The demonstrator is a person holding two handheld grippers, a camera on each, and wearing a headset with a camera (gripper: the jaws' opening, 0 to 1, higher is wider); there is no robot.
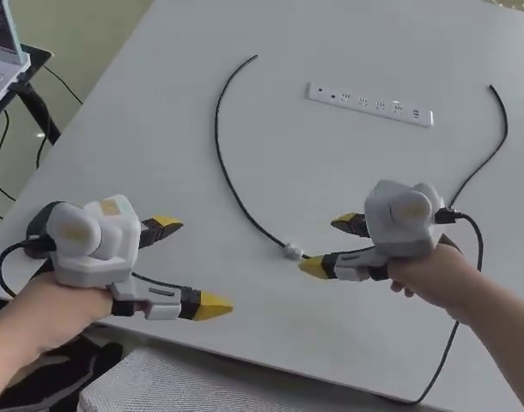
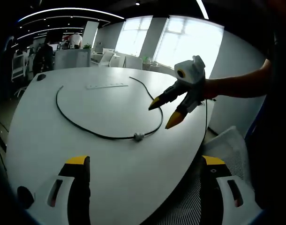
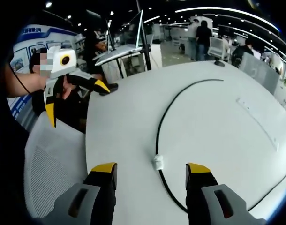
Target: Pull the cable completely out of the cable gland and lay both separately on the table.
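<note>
A thin black cable lies in a wide curve on the white table, threaded through a small white cable gland near the front edge. My right gripper is open, its yellow-tipped fingers just right of the gland, not touching it. In the right gripper view the gland sits between my open right gripper jaws, just ahead of the tips. My left gripper is open and empty at the front left, well away from the gland. The cable runs off both sides of the gland.
A white power strip lies at the far side of the table. A laptop stands on a stand off the left edge. A grey mesh chair is below the front edge. People stand far back in the room.
</note>
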